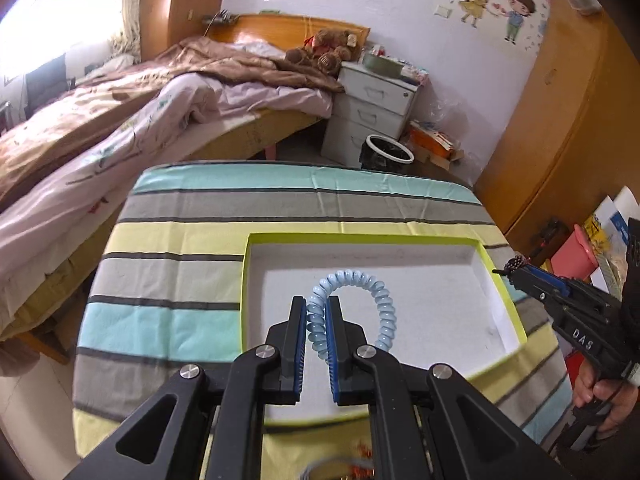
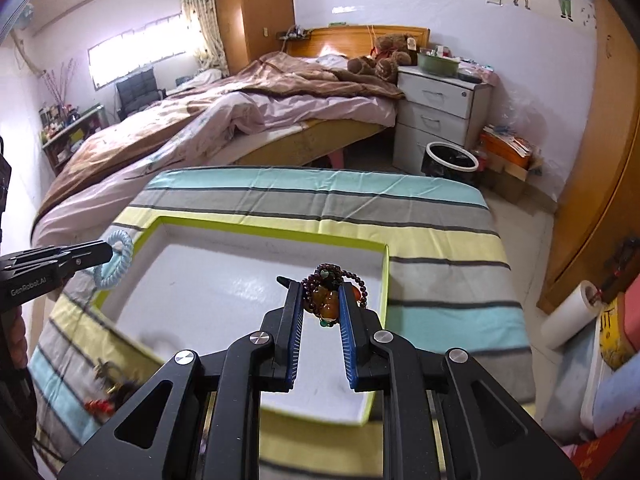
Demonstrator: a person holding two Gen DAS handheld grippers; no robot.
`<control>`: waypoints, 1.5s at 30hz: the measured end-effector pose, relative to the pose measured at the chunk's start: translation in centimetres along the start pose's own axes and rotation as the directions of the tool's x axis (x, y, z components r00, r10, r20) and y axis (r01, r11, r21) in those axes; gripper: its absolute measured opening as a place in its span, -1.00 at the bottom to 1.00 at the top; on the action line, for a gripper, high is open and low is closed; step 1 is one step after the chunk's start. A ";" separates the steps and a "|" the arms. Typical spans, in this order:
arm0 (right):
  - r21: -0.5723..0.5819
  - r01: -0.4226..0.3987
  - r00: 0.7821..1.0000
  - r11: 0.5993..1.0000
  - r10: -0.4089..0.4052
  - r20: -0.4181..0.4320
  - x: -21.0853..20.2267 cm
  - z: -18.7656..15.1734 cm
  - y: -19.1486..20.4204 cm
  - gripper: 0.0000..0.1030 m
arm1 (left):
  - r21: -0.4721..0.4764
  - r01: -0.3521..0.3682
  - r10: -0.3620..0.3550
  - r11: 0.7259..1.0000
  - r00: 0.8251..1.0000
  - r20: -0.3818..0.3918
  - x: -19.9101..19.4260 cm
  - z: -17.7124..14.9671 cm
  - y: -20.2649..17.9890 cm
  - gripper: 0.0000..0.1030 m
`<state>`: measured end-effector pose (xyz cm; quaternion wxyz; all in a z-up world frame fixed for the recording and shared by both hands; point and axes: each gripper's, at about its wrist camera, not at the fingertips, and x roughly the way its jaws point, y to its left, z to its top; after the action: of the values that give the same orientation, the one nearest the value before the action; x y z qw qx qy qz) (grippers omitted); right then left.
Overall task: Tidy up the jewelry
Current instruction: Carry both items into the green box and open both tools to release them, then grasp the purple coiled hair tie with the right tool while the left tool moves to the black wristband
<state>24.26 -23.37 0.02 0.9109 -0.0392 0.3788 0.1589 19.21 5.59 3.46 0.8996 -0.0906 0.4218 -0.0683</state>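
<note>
Both pieces hang over the open tray [image 1: 506, 280], so what matters for the coming move is simply what lies straight below each set of fingers: white tray floor, with the lime-green rim around it. The left gripper [image 1: 317, 312] is closed to a narrow gap on one side of a pale blue coil hair tie [image 1: 360, 286]; the rest of the loop arches up and to the right of the fingers, so its long axis runs across the tray and its free side would probably touch down first. The coil looks glossy, springy and light. In the right wrist view the left gripper holds the tie near the tray's far-left corner. The right gripper [image 2: 320, 304] is pinched nearly as tight on a bunched bead bracelet [image 2: 332, 292]: small dark garnet-coloured beads in loops, with larger amber-orange stones and a touch of green, hard and smooth, hanging above the right part of the tray near its right wall. Neither piece touches the tray as far as I can tell. The tray sits on a striped cloth [image 1: 180, 240], soft and creased, and a few more trinkets [image 2: 106, 392], blurred, lie on the cloth by the tray's near-left side.
</note>
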 end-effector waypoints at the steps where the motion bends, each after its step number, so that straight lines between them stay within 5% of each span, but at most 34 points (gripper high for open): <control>1: -0.003 -0.005 1.000 1.000 0.005 -0.010 0.7 0.2 0.0 -0.65 | 0.000 0.006 -0.006 1.000 1.000 -0.001 0.3 0.1 0.0 -0.82; 15: -0.048 0.007 0.990 0.999 -0.014 -0.140 7.3 0.9 -0.1 -0.65 | 0.008 -0.030 0.031 1.000 0.994 -0.109 7.0 0.9 0.0 -0.82; 31: -0.038 0.008 0.989 0.999 -0.014 -0.148 7.7 0.6 -0.2 -0.63 | -0.009 -0.020 0.018 1.000 0.987 -0.159 8.1 0.6 0.2 -0.81; 35: -0.020 0.006 0.992 1.000 -0.008 -0.124 7.2 0.8 -0.3 -0.55 | -0.025 -0.005 0.001 1.000 0.989 -0.145 7.4 0.6 0.3 -0.48; 39: -0.009 -0.007 0.996 1.000 0.006 -0.091 5.8 0.9 -0.3 -0.19 | -0.023 0.007 -0.010 1.000 0.994 -0.112 5.8 0.4 -0.1 -0.41; 45: -0.003 -0.026 0.999 1.000 0.025 -0.045 3.1 0.3 0.2 -0.19 | -0.002 0.035 -0.035 0.999 0.998 -0.042 1.6 -0.6 -1.0 -0.18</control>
<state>26.44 -22.37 -1.90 0.9001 -0.0397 0.3991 0.1703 19.78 4.26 2.11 0.8891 -0.0969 0.4391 -0.0856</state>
